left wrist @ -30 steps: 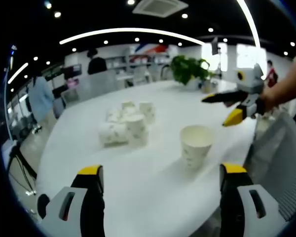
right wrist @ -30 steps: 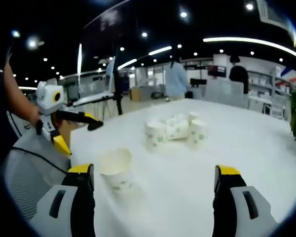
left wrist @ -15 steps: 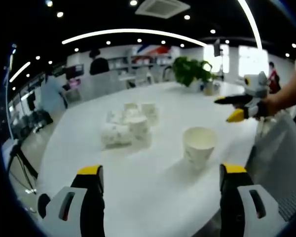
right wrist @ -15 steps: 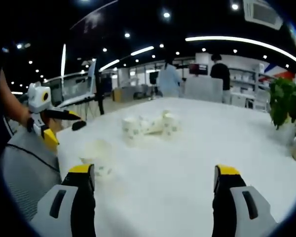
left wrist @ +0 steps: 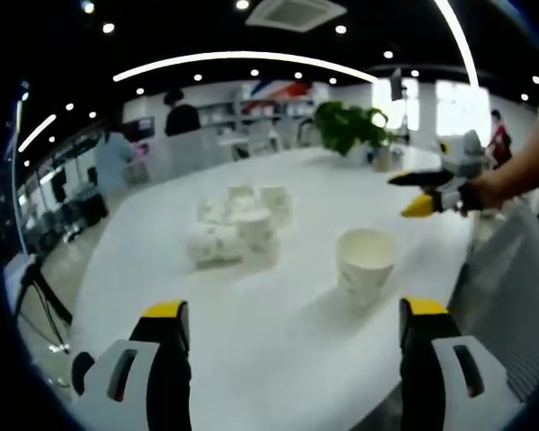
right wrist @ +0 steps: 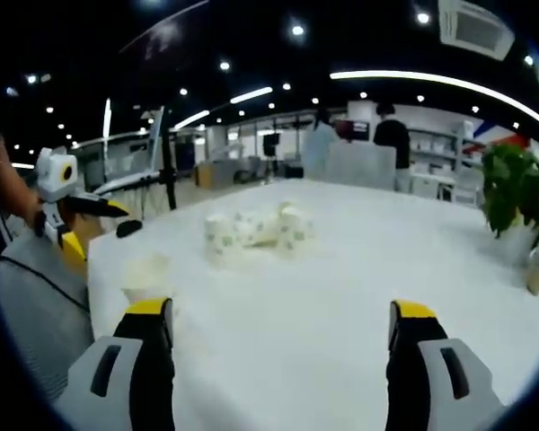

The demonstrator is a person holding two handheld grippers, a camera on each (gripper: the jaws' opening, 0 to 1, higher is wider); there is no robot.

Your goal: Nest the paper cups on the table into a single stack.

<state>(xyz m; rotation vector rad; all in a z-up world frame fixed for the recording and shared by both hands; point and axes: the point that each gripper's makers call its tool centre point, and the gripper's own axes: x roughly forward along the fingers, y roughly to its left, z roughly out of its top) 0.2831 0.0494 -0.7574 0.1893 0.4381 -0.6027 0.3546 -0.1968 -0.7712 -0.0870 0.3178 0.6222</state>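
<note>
A: Left tongs (left wrist: pixel 292 328)?
B: Jaws wide apart, holding nothing. A lone upright paper cup (left wrist: pixel 365 263) sits ahead, nearer the right jaw, not touching.

A: Other cups?
B: A cup cluster (left wrist: pixel 236 228) farther out, ahead of the left jaw; about five, some upright, some tipped over, exact count unclear. Printed white paper, tapered, on a smooth white table (left wrist: pixel 278 341).

A: Right tongs (right wrist: pixel 283 328)?
B: Also wide open, empty. The lone cup is just beyond its left jaw, cluster ahead.
</note>
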